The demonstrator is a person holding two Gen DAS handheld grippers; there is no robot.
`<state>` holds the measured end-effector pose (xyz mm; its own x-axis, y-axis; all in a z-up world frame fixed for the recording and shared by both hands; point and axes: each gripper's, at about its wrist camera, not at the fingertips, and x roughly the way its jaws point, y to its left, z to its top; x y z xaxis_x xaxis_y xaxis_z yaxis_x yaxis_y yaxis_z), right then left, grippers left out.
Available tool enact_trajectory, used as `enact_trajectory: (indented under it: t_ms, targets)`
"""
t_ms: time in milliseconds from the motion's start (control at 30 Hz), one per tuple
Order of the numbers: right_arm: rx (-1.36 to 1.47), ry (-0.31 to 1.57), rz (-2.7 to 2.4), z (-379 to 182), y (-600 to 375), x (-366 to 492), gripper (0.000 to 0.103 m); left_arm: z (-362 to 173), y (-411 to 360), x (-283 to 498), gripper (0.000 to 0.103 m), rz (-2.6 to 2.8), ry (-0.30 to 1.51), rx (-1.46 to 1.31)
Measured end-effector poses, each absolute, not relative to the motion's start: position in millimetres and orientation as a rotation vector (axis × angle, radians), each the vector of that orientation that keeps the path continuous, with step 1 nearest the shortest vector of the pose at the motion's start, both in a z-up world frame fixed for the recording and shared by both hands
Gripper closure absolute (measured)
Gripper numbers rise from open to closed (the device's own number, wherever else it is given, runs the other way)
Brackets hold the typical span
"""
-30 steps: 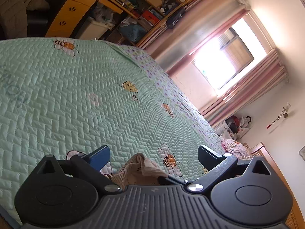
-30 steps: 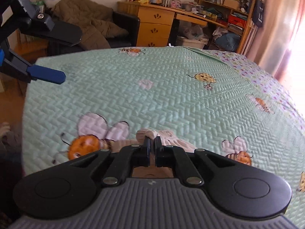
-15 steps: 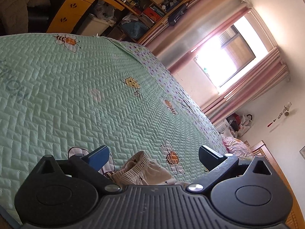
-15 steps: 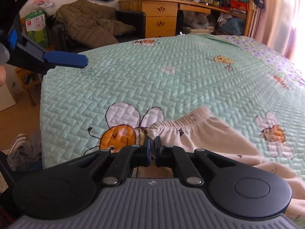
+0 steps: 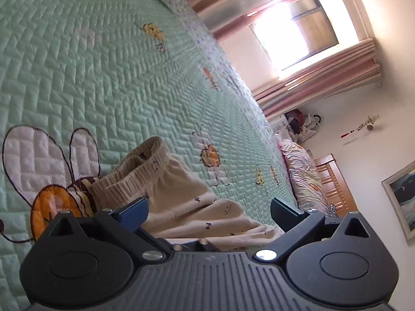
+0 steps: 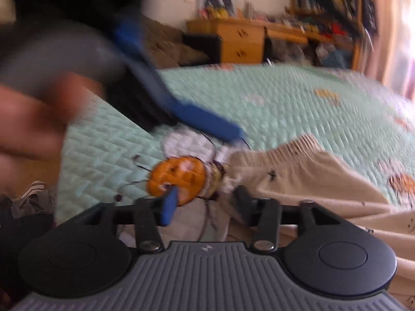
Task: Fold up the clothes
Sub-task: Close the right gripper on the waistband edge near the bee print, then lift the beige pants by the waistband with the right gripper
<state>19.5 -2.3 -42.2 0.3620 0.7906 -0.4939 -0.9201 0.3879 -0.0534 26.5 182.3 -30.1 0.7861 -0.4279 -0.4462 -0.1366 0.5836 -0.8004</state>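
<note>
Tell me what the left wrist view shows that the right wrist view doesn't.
Only the left wrist view shows the bright window, the pink curtains and a framed picture. Only the right wrist view shows the wooden desk, a blurred hand and the left gripper from outside. Both show the beige pants lying on the green quilt beside its big bee.

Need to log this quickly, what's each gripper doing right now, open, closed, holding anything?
Left gripper: open, holding nothing, over the beige ribbed-waistband trousers.
Right gripper: open, jaws just opened, nothing gripped; the trousers lie on the green quilted bedspread.
</note>
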Motion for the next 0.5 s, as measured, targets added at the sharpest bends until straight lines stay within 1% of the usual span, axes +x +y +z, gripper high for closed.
enact_trajectory:
  t_ms: [67,167,300,400,467,500]
  targets:
    - [-0.385,0.343,1.115,-37,-12,6,0.046,-37,180,33,0.003,-0.148,0.701,-0.922]
    - [-0.435,0.301,1.078,-22,-40,-9,0.046,-44,173,40,0.004,-0.114,0.739,-0.88]
    - [-0.288,0.418,0.915,-1,-116,7,0.046,-50,162,45,0.004,-0.091,0.772,-0.827]
    - [-0.072,0.529,0.712,9,-190,37,0.047,-53,162,47,0.004,-0.072,0.79,-0.819]
    - [0.016,0.535,0.582,12,-233,54,0.046,-50,162,45,0.004,-0.062,0.789,-0.82]
    - [0.008,0.525,0.532,13,-248,61,0.046,-49,162,44,0.004,-0.057,0.788,-0.821]
